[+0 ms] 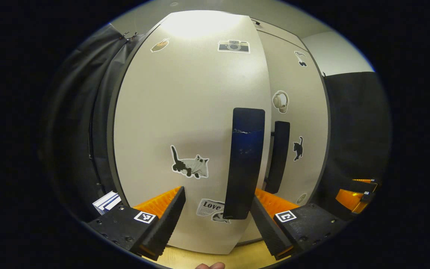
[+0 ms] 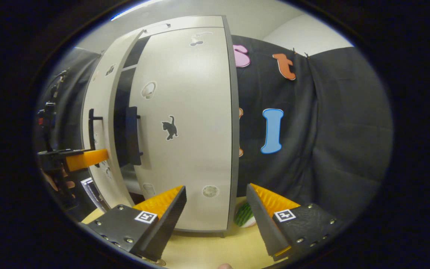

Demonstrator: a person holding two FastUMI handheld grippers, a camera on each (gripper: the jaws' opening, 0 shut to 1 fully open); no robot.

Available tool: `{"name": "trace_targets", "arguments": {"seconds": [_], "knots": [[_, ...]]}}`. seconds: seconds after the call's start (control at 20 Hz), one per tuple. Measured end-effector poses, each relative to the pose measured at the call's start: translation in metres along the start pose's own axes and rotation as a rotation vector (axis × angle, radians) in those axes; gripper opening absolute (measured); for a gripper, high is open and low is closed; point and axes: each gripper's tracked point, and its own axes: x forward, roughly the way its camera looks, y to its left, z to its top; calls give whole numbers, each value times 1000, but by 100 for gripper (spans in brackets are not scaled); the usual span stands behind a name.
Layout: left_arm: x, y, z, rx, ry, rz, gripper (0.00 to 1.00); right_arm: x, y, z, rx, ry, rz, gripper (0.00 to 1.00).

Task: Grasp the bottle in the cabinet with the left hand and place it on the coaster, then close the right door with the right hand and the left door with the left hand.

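left gripper view: the left hand-held gripper (image 1: 217, 220) stands wide open and holds nothing, its fingers to either side of the lower end of the left door's handle (image 1: 245, 162), a dark bar whose long axis runs upright. the left door (image 1: 185, 112) fills the space just ahead, and the right door (image 1: 299, 112) lies beyond its edge with its own handle (image 1: 279, 157). right gripper view: the right hand-held gripper (image 2: 217, 218) is also wide open and empty above the pale worktop (image 2: 207, 250). the right door (image 2: 192, 123) stands near shut, while a dark gap separates it from the left door (image 2: 97, 112). the left hand-held gripper (image 2: 88, 158) reaches toward that door from the side. a green striped object (image 2: 245, 216) sits on the worktop beside the cabinet's foot.
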Motion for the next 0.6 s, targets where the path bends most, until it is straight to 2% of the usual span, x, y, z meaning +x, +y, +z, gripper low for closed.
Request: {"name": "trace_targets", "arguments": {"seconds": [0.25,0.6], "knots": [[22,-1,-6,-7,10,25,100,-5,4,-2,7,6,7,98],[33,0,-4,35,-13,88,100,-18,8,2,10,0,13,98]]}}
